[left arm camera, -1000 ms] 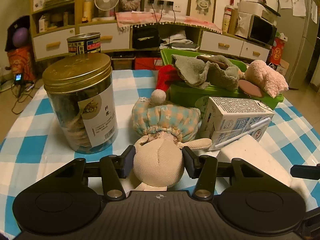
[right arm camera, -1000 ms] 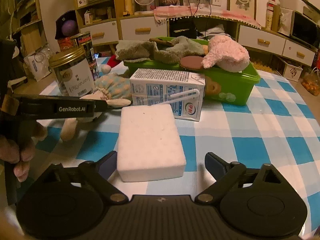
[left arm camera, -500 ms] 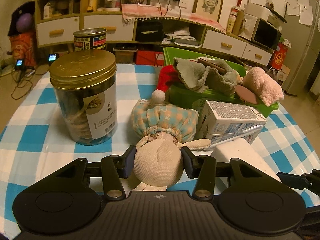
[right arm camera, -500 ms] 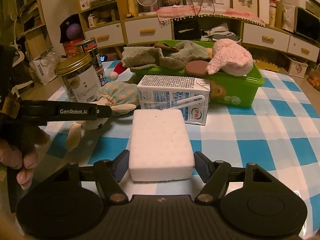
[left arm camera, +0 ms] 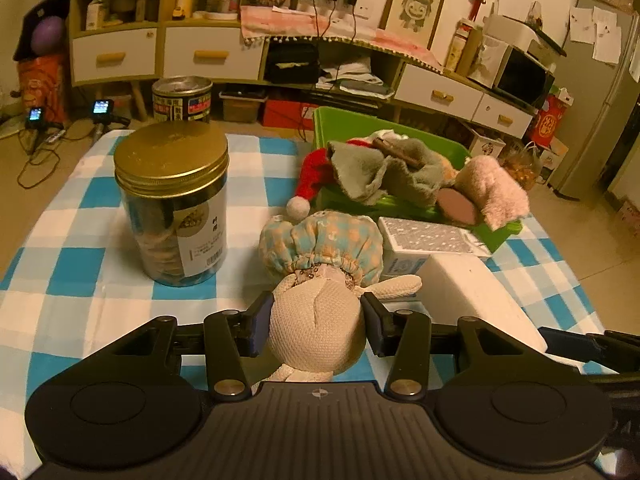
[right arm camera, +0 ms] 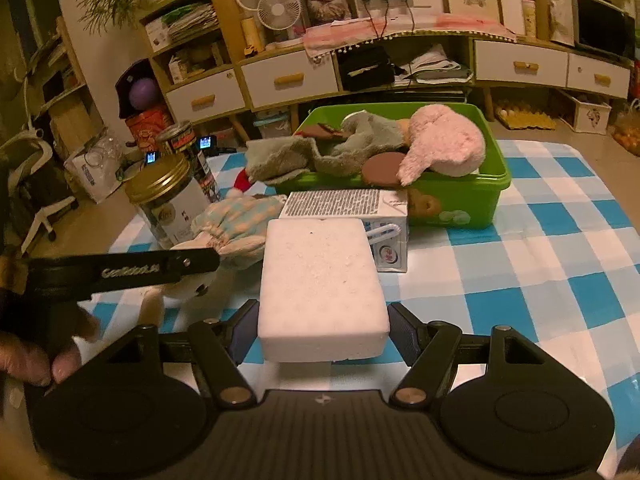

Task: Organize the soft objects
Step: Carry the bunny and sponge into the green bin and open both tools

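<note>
My left gripper (left arm camera: 316, 320) is shut on the beige head of a rag doll (left arm camera: 316, 332) in a blue-and-orange checked dress (left arm camera: 320, 242), lifted above the table. My right gripper (right arm camera: 322, 330) is shut on a white sponge block (right arm camera: 320, 284), held above the checked tablecloth (right arm camera: 540, 272). The green bin (right arm camera: 472, 196) behind holds a grey plush (right arm camera: 340, 148) and a pink plush (right arm camera: 444, 142). The doll also shows in the right wrist view (right arm camera: 236, 228), as does the left gripper's arm (right arm camera: 120, 272).
A gold-lidded jar (left arm camera: 172, 200) stands at the left with a tin can (left arm camera: 182, 98) behind it. A milk carton (right arm camera: 352, 216) lies in front of the bin. A red Santa hat (left arm camera: 312, 180) hangs by the bin's left side. Cabinets stand beyond the table.
My right gripper closed on the sponge and raised it. My left gripper rose with the doll held; the table looks lower in both views.
</note>
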Demonstrator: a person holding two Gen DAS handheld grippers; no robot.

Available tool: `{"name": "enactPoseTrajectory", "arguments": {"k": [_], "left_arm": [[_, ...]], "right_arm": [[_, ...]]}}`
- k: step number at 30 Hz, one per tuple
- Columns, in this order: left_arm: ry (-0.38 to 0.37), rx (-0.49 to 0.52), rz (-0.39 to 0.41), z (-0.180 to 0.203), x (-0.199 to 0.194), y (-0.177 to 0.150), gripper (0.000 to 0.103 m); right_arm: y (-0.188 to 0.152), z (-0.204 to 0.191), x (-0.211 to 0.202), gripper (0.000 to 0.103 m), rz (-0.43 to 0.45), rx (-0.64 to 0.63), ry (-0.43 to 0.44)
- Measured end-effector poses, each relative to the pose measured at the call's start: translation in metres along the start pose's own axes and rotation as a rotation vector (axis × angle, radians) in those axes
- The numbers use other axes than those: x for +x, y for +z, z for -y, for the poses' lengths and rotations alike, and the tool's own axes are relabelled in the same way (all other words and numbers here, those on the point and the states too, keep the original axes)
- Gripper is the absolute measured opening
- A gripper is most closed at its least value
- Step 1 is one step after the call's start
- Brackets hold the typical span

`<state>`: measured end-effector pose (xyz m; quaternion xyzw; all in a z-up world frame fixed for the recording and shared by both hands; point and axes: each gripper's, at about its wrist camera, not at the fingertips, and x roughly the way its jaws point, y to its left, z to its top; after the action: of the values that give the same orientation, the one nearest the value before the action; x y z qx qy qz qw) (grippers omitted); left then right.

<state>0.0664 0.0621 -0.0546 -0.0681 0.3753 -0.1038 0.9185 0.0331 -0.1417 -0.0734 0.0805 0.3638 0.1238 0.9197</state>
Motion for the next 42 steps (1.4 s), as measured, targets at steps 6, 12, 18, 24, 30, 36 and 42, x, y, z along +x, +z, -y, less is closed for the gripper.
{"name": "enactPoseTrajectory", "arguments": {"k": [6, 12, 18, 24, 30, 36, 42], "left_arm": [[-0.034, -0.015, 0.025, 0.005, -0.017, 0.005, 0.047], [-0.064, -0.032, 0.068, 0.009, -0.03, 0.011, 0.047], [-0.081, -0.063, 0.103, 0.008, -0.037, 0.018, 0.047], [-0.114, -0.104, 0.144, 0.011, -0.046, 0.028, 0.046], [-0.158, -0.146, 0.192, 0.019, -0.057, 0.04, 0.046], [-0.182, -0.196, 0.239, 0.026, -0.053, 0.06, 0.046], [-0.228, -0.2, 0.233, 0.037, -0.015, 0.082, 0.047]], "right_arm": [[0.015, 0.009, -0.018, 0.036, 0.061, 0.051, 0.02], [0.031, 0.027, -0.034, 0.036, 0.117, 0.124, 0.026], [0.043, 0.047, -0.041, 0.036, 0.156, 0.201, 0.001], [0.056, 0.066, -0.047, 0.036, 0.193, 0.268, -0.018], [0.072, 0.079, -0.05, 0.036, 0.229, 0.333, -0.025], [0.091, 0.089, -0.043, 0.036, 0.259, 0.382, -0.031], [0.115, 0.096, -0.019, 0.036, 0.275, 0.373, -0.052]]}}
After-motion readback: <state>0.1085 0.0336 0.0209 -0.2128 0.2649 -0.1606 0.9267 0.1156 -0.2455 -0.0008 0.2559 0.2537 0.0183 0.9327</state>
